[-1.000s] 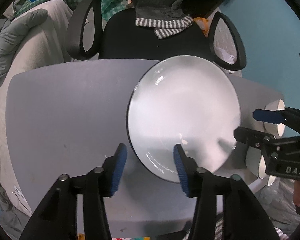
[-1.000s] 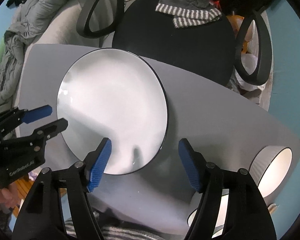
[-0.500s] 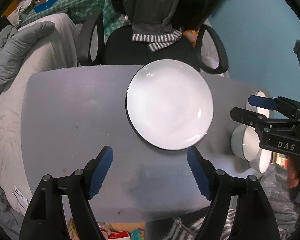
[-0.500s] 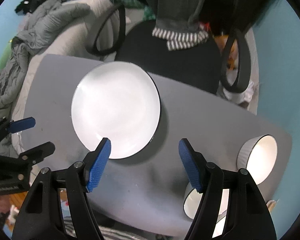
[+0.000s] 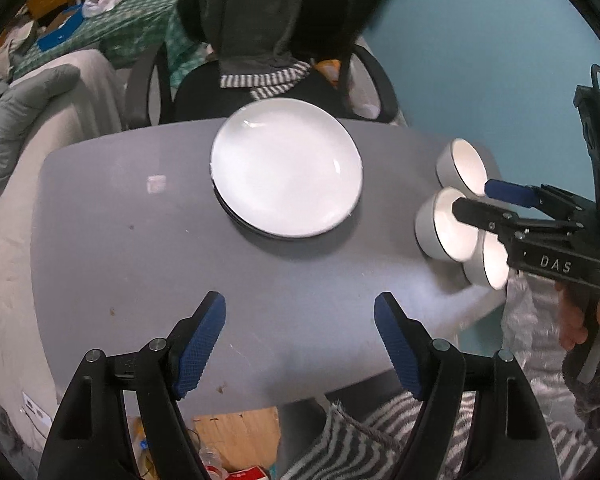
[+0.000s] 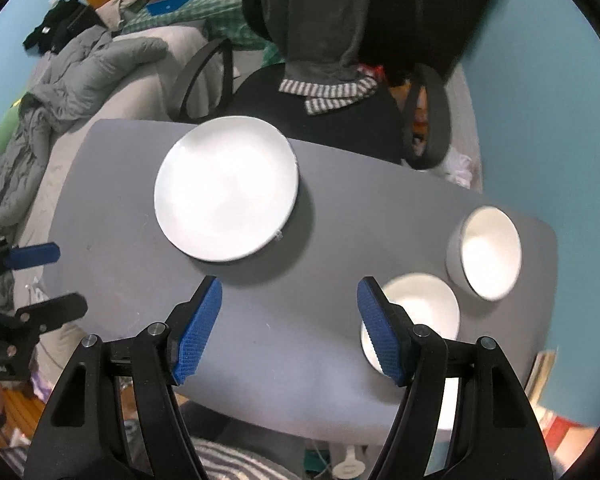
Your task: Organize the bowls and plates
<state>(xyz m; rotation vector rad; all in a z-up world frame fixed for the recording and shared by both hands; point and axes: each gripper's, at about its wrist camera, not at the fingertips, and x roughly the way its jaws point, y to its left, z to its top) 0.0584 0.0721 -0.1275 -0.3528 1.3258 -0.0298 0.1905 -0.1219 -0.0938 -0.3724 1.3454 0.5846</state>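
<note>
Left wrist view looks down on a grey counter (image 5: 120, 248) with rounded corners. At its 12 o'clock edge stands a black chair (image 5: 204, 92) with a dark garment (image 5: 260, 20) draped over the back, a striped hem hanging at the seat. At 9 o'clock lies a pale bed (image 5: 4, 240) with a grey quilt (image 5: 16, 104) on it.

A white plate (image 5: 286, 168) with a dark rim sits near the counter's 12 o'clock edge; a second dark rim shows under its 8 o'clock side, so it rests on at least one more plate. Three white bowls (image 5: 440, 220) cluster at the counter's 3 o'clock end, touching or nearly so.

The left claw (image 5: 300, 340) hangs over bare counter at 6 o'clock of the plate, its blue pads wide apart with nothing between them. The right claw (image 5: 476, 200) reaches in from 3 o'clock above the bowls, a hand (image 5: 580, 320) on its grip.

Right wrist view shows the right claw (image 6: 290, 320) wide too, empty, above the counter between plate (image 6: 226, 188) and bowls (image 6: 488, 252); one bowl is partly behind its right pad. The left claw (image 6: 44, 276) shows at 9 o'clock, pads apart.
</note>
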